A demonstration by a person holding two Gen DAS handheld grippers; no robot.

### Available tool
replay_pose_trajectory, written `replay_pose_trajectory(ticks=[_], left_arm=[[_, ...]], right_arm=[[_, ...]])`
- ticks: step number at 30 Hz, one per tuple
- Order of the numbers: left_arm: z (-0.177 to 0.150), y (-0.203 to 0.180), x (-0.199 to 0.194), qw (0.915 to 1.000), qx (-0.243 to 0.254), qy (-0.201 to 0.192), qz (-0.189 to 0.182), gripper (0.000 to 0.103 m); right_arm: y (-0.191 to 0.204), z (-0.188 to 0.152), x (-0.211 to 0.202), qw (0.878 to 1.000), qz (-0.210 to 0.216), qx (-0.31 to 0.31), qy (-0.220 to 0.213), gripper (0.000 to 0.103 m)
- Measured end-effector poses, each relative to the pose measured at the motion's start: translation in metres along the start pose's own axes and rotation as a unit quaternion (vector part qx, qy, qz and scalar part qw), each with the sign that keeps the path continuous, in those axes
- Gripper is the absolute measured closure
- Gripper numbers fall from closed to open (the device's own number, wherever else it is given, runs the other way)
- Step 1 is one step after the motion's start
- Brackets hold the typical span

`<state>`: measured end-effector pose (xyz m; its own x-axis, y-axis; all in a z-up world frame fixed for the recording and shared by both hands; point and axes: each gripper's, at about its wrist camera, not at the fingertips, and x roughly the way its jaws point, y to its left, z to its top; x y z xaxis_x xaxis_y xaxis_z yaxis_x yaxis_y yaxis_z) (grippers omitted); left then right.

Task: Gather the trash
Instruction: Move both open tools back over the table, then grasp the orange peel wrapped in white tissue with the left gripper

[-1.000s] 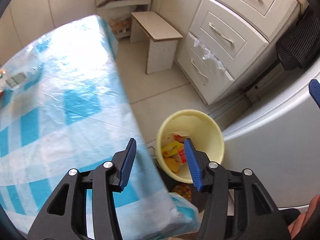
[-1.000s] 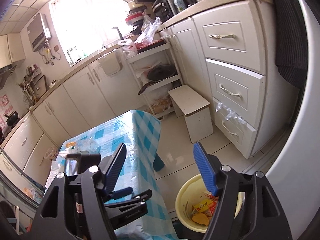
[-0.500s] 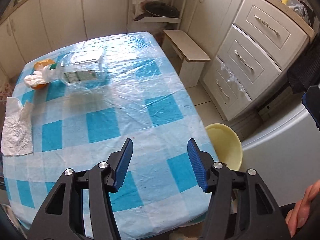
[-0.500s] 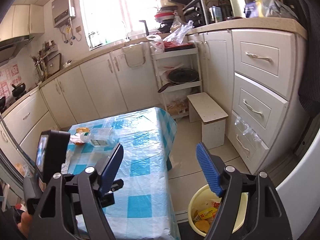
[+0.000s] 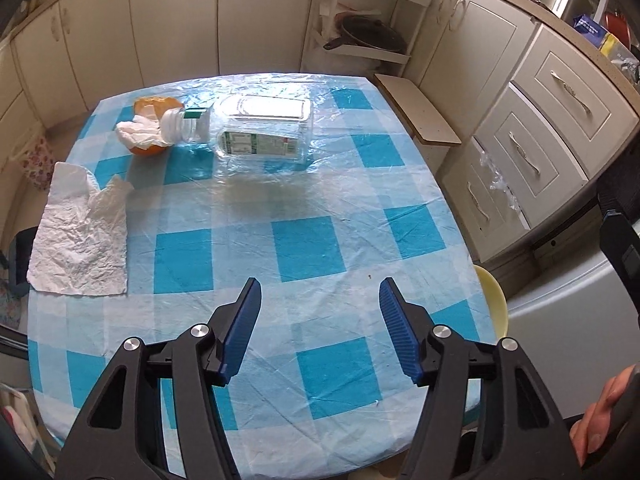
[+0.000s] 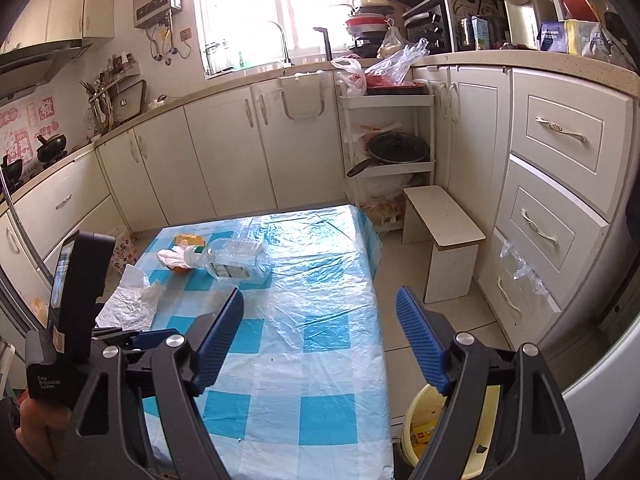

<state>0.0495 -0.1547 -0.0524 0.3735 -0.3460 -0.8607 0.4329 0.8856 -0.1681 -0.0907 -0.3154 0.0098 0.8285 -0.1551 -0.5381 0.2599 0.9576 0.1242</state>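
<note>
On the far half of the blue-checked plastic-covered table [image 5: 304, 248] lies a clear plastic bottle [image 5: 260, 132] on its side, long axis across the table, white cap toward the orange peel with tissue [image 5: 146, 134]. Left gripper [image 5: 320, 320] and right gripper [image 6: 320, 328] both empty, jaws just widening. Risk: smooth, round-shouldered bottle may roll or squirt from the pads; thin crumpled white napkin [image 5: 80, 248] may slip

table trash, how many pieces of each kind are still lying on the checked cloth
clear plastic bottle: 1
flat crumpled paper towel: 1
wadded white tissue: 1
orange peel: 1
total: 4
</note>
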Motion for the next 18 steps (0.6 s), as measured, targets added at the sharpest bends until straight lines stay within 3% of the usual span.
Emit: replay_pose_trajectory(ticks=[4,7,12,15,18], left_arm=[[0.004,0.030,0.002,0.9993,-0.032,-0.001,0.018,0.041],[0.011,0.068,0.004,0.9957,-0.089,-0.002,0.028,0.038],[0.023,0.144,0.009,0.9761,-0.214,0.000,0.034,0.036],[0.037,0.173,0.012,0.9679,-0.245,-0.007,0.055,0.036],[0.054,0.185,0.016,0.9657,-0.249,-0.012,0.071,0.033]], right_arm=[[0.007,-0.003,0.009,1.000,0.006,-0.006,0.011,0.027],[0.012,-0.006,0.015,1.000,0.008,-0.010,0.017,0.026],[0.017,-0.005,0.022,1.000,0.018,-0.008,0.023,0.026],[0.018,-0.007,0.029,0.999,0.023,-0.002,0.029,0.025],[0.022,-0.011,0.038,0.999,0.033,0.000,0.040,0.025]])
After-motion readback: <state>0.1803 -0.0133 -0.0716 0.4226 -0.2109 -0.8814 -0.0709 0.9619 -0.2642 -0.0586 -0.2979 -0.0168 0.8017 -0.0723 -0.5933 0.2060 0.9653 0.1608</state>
